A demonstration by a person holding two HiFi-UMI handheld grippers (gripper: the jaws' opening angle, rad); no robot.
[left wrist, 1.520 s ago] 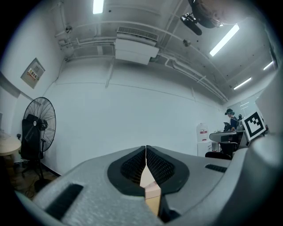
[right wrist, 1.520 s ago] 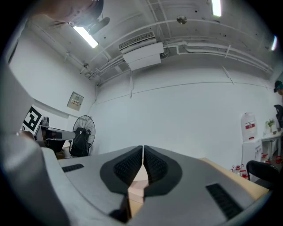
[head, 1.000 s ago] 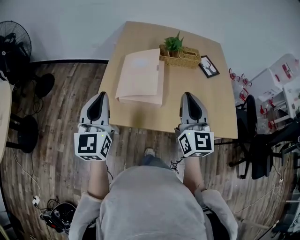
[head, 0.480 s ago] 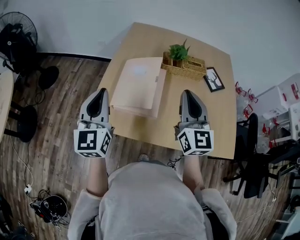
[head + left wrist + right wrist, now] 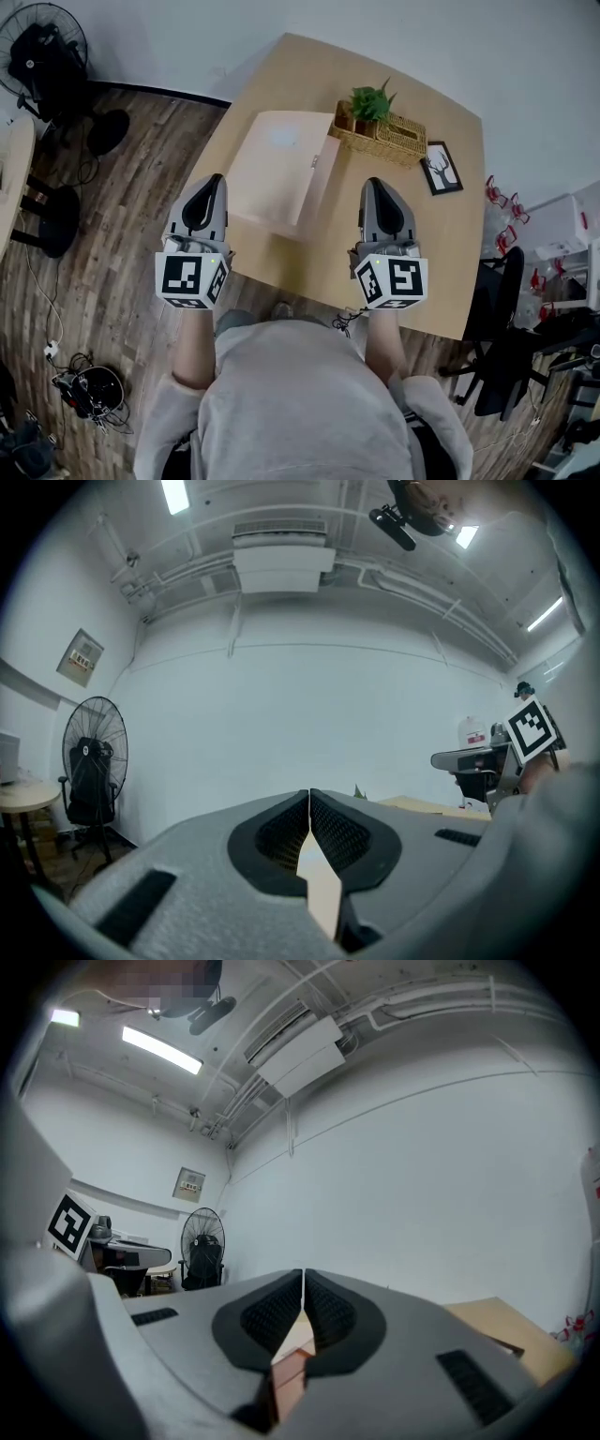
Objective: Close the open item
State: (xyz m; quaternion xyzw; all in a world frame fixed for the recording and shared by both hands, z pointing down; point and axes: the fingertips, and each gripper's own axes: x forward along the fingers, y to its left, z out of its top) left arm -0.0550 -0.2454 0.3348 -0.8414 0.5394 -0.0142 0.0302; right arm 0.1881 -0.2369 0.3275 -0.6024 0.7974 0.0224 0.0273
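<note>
Left gripper: held level on an outstretched forearm, pointing ahead at the tabletop's near-left edge; jaws clenched together, nothing between them.
Right gripper: parallel to the left, level, above the tabletop's near part; jaws pressed together, empty.
Pale flat folder: lies on the tabletop, ahead of and between both grippers, untouched.
Wicker basket: just beyond the folder's far-right corner.

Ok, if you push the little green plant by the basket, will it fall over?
Probably not easily. The plant seems tucked into one end of the woven basket, whose wall would likely hold it. The basket looks low and wide, so a push would more likely slide it along the table than tip it. Its thin leaves would probably just bend.
</note>
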